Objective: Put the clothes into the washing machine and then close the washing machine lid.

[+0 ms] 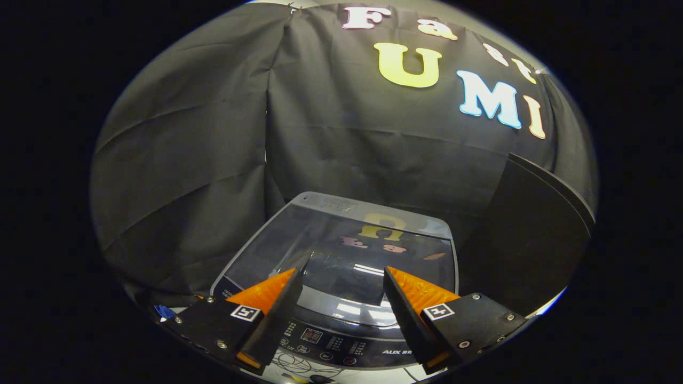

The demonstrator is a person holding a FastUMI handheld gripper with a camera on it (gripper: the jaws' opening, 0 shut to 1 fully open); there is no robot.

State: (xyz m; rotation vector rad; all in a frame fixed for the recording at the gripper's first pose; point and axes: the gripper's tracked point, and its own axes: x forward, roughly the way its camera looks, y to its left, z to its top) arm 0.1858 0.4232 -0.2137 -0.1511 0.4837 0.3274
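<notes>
Hand-held gripper [344,282] hovers above the front of the washer [341,298], fingers spread wide apart, nothing between them.

The washer sits just ahead and below. Its lid [341,250] lies flat and closed: a dark glossy pane in a pale frame, mirroring the booth wall. The control panel [333,341] runs along the washer's near edge, under the fingers. Loose cables [299,365] lie in front of the panel. A dark flat board [533,240] stands to the right of the washer.

No clothes can be made out; where they lie cannot be told.

Handling, judged:
- Lid looks rigid, smooth and probably slippery on the pane. The front lip of the frame, just behind the panel, seems the best place to take hold or push.
- Hinge is likely at the far edge, so it would swing up and back.
- The pane may be brittle; it is best lowered gently, not dropped.
- Clothes should be soft, light and limp, best pinched at a bunched fold.
</notes>
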